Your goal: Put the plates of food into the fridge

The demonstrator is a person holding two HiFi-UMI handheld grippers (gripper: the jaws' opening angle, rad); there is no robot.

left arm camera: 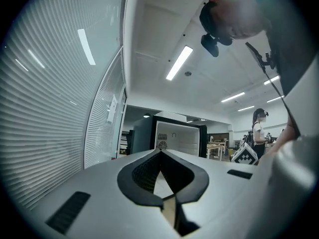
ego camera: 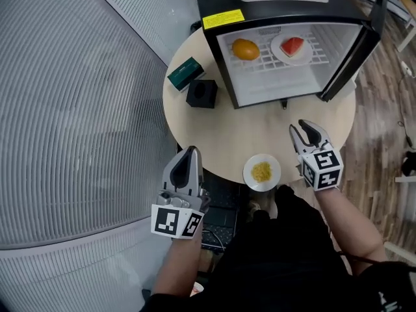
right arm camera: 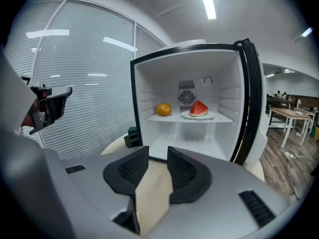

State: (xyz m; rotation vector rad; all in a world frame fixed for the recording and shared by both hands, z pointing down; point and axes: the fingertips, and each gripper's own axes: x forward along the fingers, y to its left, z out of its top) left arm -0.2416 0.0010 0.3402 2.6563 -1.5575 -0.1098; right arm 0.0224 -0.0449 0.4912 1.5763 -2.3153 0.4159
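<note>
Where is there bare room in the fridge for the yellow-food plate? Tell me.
Fridge floor under the shelf: bare, wall to wall. Shelf is crowded: orange left, watermelon plate right, only a narrow gap between.

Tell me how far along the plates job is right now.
Done: the watermelon plate sits on the shelf of the open fridge, beside an orange. In hand: nothing. The right gripper is open and empty, and the left gripper is shut on nothing. Left: the yellow-food plate waits on the table, near its front edge between the grippers.
</note>
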